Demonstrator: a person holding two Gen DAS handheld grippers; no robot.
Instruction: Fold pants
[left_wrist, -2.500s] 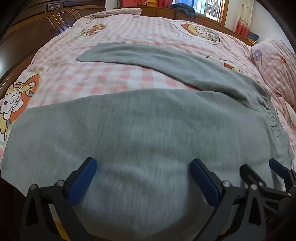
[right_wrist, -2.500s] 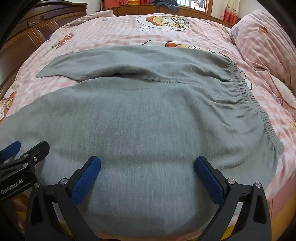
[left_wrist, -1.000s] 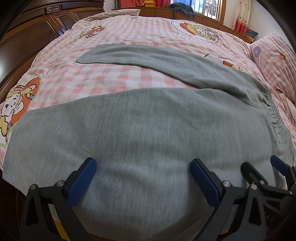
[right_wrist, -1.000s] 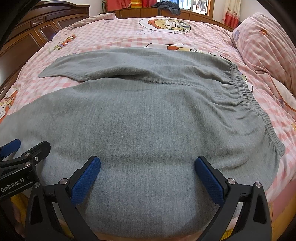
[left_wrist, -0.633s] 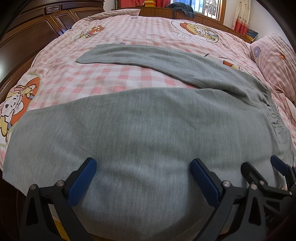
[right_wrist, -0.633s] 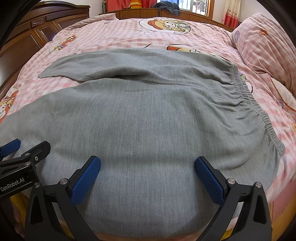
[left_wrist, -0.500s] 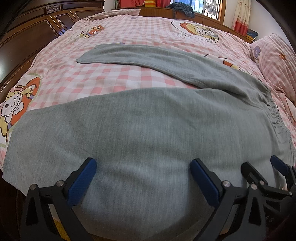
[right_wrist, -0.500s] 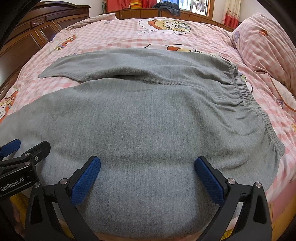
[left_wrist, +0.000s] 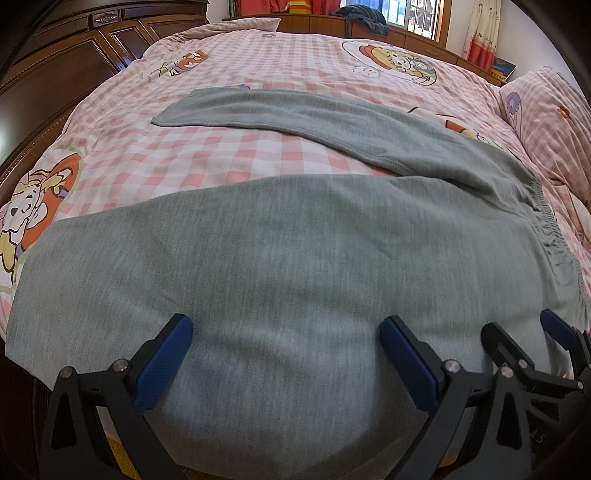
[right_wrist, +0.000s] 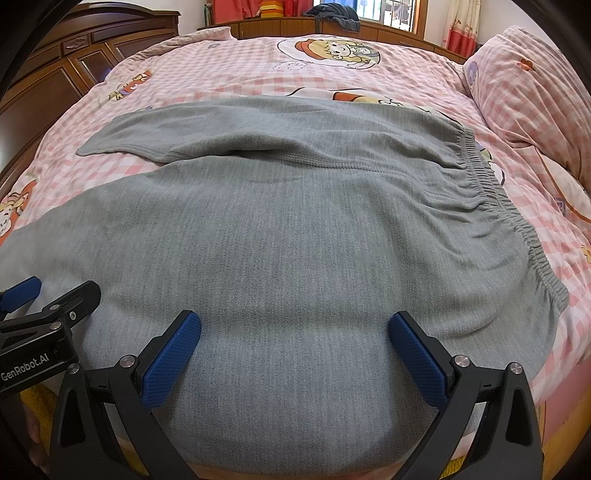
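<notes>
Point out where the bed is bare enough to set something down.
Bare checked bedspread shows between the two pant legs and beyond the far leg toward the footboard. The near edge is crowded: pants and both open claws, left, right.

Grey pants (right_wrist: 295, 236) lay spread across the frame's middle on a pink checked bedspread (right_wrist: 236, 70), the right gripper (right_wrist: 295, 347) gaping wide at the bottom.

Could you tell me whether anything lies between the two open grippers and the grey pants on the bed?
Nothing visible does. The left gripper and right gripper hang open right over the near leg of the grey pants, with bare fabric between their fingers.
</notes>
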